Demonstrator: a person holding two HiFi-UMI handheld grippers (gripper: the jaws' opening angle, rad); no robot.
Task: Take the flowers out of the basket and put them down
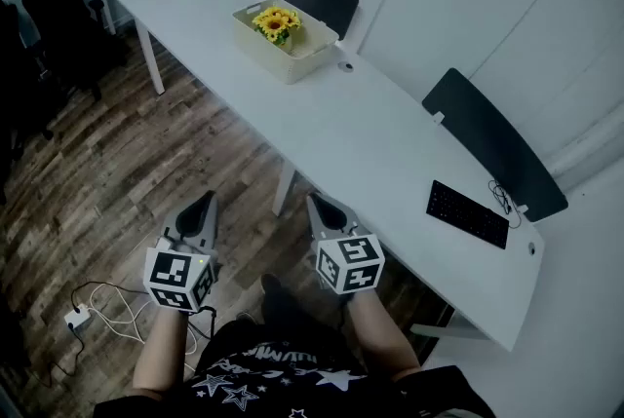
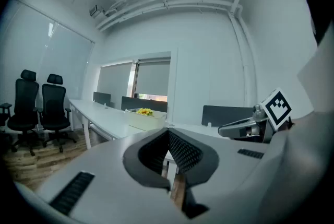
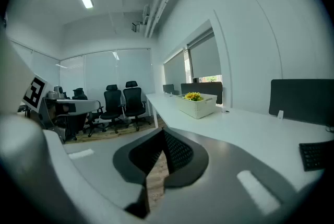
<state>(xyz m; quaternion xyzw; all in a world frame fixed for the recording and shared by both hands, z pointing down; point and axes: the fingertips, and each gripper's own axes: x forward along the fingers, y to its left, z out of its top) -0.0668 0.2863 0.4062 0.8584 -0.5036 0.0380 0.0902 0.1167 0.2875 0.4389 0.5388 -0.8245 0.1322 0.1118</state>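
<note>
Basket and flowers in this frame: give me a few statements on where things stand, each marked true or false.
1. The flowers sit in the basket on the long white table. True.
2. The left gripper is shut and holds nothing. True.
3. The right gripper is closed on a flower stem. False: the right gripper is shut with nothing between its jaws, and it is far from the basket.
4. A keyboard lies right beside the basket. False: the keyboard lies far along the table from the basket, towards the other end.
</note>
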